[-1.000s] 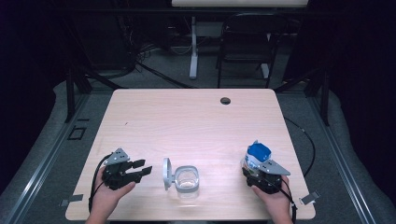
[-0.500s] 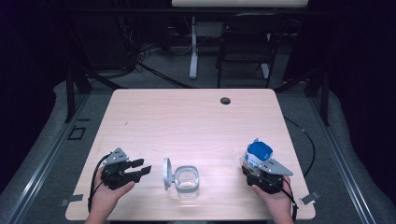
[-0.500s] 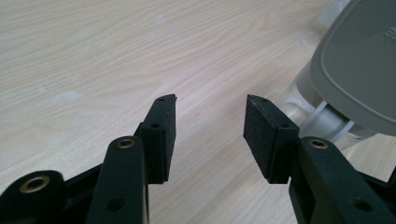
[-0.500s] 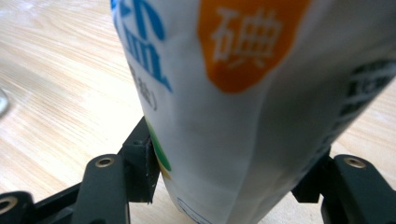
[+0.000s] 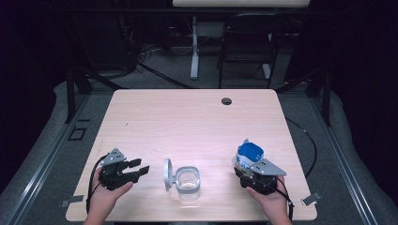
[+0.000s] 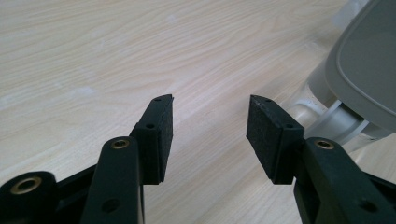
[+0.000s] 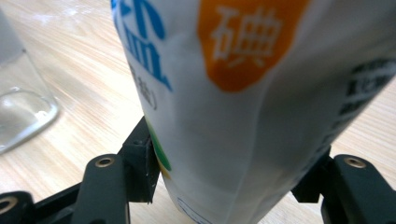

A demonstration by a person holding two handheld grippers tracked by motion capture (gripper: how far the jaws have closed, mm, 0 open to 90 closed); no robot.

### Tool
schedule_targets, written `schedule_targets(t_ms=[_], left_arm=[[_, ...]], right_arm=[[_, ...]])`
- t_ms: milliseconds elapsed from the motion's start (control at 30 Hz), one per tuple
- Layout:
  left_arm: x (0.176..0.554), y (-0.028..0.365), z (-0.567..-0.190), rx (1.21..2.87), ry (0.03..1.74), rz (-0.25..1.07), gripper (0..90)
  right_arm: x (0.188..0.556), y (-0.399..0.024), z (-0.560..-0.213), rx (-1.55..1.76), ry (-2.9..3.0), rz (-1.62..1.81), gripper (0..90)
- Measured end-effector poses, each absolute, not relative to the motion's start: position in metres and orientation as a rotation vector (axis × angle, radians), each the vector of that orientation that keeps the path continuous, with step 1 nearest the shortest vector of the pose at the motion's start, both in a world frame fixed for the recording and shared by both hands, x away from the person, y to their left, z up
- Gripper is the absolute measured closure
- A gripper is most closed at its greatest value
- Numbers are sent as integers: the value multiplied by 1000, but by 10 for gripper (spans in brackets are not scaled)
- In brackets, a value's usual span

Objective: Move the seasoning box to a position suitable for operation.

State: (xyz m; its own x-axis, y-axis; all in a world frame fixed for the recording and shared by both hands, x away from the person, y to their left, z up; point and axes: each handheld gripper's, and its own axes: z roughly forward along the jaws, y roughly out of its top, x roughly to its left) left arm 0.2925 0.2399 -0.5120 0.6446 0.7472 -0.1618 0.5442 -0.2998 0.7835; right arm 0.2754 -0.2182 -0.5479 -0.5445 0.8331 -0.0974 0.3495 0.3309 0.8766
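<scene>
The right tool [image 5: 251, 169] grips the white packet [image 7: 243, 107] upright between its jaws.

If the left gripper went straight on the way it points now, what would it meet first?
Most likely the flipped-open grey lid of the clear container. The left gripper, jaws open and empty, points that way across bare table; depth is hard to judge.

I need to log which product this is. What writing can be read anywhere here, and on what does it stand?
"碘", white on an orange patch, on the white bag clamped in the right gripper.
Large blue characters at the bag's top left: cut off, only partly legible.
Small blue print below them and the black lines on the bag's right side: too blurred to read.
Clear container and its lid: no writing.
</scene>
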Motion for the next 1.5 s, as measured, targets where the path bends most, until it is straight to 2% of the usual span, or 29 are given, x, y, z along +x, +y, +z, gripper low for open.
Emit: schedule_targets(t_ms=[1500], left_arm=[[295,256,-513,1940,1055,304,505]], right_arm=[[304,-163,-525,819,2159,1154,388]])
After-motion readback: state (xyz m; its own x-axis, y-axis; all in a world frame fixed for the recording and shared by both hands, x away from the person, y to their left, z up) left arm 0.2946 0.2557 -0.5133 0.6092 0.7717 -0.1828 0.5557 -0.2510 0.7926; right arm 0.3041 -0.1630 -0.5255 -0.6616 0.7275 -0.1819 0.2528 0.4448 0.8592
